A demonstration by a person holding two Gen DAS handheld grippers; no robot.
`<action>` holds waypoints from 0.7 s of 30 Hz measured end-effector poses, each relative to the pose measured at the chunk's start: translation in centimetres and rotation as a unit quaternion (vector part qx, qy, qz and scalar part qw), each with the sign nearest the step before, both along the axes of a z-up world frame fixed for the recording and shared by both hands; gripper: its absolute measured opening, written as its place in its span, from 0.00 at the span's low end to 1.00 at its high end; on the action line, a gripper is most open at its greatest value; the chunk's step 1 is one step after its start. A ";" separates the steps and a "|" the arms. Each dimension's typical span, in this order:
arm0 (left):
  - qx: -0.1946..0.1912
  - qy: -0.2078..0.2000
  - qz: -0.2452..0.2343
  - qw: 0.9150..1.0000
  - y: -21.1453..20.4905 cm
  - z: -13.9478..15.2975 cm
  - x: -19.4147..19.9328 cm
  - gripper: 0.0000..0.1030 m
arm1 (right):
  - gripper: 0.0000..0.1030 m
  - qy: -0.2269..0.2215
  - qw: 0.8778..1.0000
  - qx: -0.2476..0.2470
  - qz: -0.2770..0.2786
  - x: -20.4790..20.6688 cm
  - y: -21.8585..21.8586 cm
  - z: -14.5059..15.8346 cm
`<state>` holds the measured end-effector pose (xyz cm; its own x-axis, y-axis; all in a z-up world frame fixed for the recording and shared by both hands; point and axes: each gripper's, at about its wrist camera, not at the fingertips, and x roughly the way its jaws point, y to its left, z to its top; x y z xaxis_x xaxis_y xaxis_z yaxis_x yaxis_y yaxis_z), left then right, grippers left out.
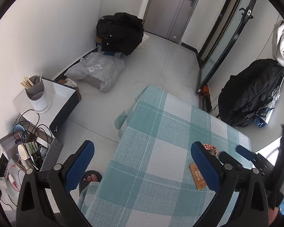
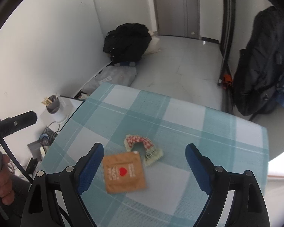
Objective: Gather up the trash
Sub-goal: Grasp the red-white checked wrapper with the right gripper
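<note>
A flat orange-brown wrapper (image 2: 124,171) with a red heart lies on the teal-checked tablecloth (image 2: 170,113). Just beyond it sits a crumpled red-and-white checked wrapper (image 2: 142,147). My right gripper (image 2: 144,159) hovers above the table, open, with the brown wrapper between its blue fingers (image 2: 91,167) and nothing gripped. In the left wrist view my left gripper (image 1: 142,162) is open and empty over the table's left edge. The brown wrapper (image 1: 197,176) and the checked wrapper (image 1: 210,148) show beside its right finger (image 1: 206,167), where the right gripper (image 1: 234,153) also comes in.
Left of the table a low white box (image 1: 60,98) carries a chopstick holder (image 1: 36,94), with cables and a paper cup (image 1: 25,150) in a bin. A foot in a sandal (image 1: 91,176) stands by the table. Black bags (image 1: 121,32) and a backpack (image 2: 263,66) sit on the floor.
</note>
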<state>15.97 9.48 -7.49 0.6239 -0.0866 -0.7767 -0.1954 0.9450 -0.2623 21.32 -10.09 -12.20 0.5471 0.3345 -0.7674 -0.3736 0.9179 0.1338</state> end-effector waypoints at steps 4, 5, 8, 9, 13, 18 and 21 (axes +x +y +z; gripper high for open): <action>-0.004 0.005 0.003 1.000 0.6 -0.3 -0.1 0.97 | 0.86 0.023 0.999 -0.016 0.017 1.6 1.7 -1.5; -0.010 0.008 0.005 1.000 0.8 -0.4 -0.1 0.97 | 0.86 0.025 0.999 -0.023 0.019 1.8 2.1 -1.9; -0.021 0.017 0.008 1.000 1.2 -0.8 0.2 0.97 | 0.84 0.030 0.999 -0.038 0.024 2.2 2.6 -2.7; -0.024 0.021 0.008 0.999 1.3 -0.9 0.3 0.97 | 0.84 0.032 0.998 -0.043 0.025 2.2 2.7 -3.0; -0.017 0.019 0.005 1.000 1.1 -0.8 0.3 0.97 | 0.76 0.047 0.996 -0.070 0.027 1.9 2.9 -4.0; -0.016 0.019 0.001 1.000 0.9 -0.9 0.3 0.97 | 0.58 0.046 0.995 -0.088 0.026 1.6 2.9 -4.0; -0.021 0.024 0.001 1.000 0.9 -1.2 0.4 0.97 | 0.46 0.048 0.995 -0.085 0.026 1.8 2.5 -3.8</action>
